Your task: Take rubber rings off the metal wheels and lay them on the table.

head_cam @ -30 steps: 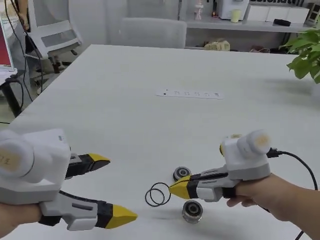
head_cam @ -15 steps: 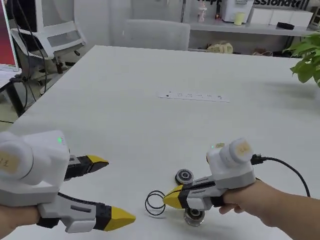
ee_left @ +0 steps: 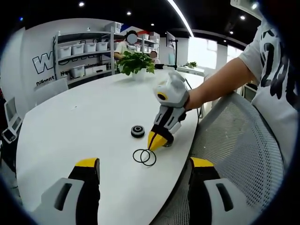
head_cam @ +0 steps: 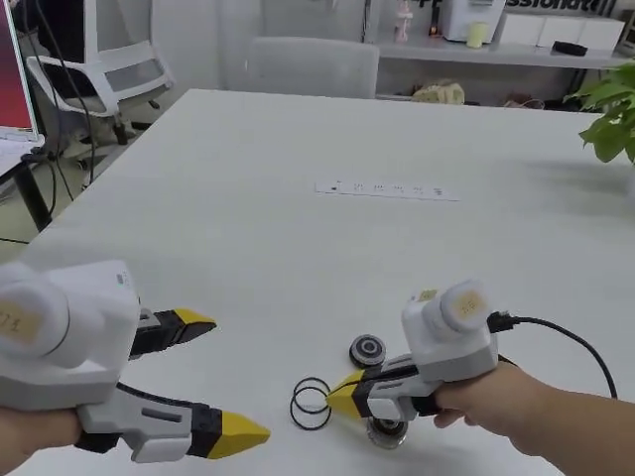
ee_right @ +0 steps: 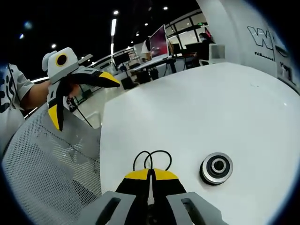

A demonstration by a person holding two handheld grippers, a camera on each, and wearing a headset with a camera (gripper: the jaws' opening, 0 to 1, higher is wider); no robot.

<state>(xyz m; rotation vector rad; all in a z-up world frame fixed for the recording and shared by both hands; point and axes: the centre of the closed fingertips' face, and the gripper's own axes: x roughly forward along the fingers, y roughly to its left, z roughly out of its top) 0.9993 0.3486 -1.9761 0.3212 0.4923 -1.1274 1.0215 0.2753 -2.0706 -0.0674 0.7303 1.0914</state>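
head view: my right gripper [head_cam: 340, 396], jaws together, tips just beside two loose rubber rings [head_cam: 311, 404] on the table [head_cam: 298, 228]; one metal wheel [head_cam: 367, 350] behind, a second wheel [head_cam: 386, 432] under that gripper. my left gripper [head_cam: 220, 375] gapes, farther off.
left gripper view: rings dead ahead.
right gripper view: rings straight beyond my tips; wall lettering [ee_right: 262, 35] starts "w", rest unreadable.

The right gripper [ee_right: 151, 174] stuck up from 6 o'clock, its two yellow tips pressed together. Two black rubber rings [ee_right: 153, 158] lay crossed on the white table [ee_right: 197, 103], right at the tips. A metal wheel [ee_right: 216, 168] sat near them at 3 o'clock. At 10 o'clock the left gripper [ee_right: 83, 99] hung in the air, its jaws wide apart
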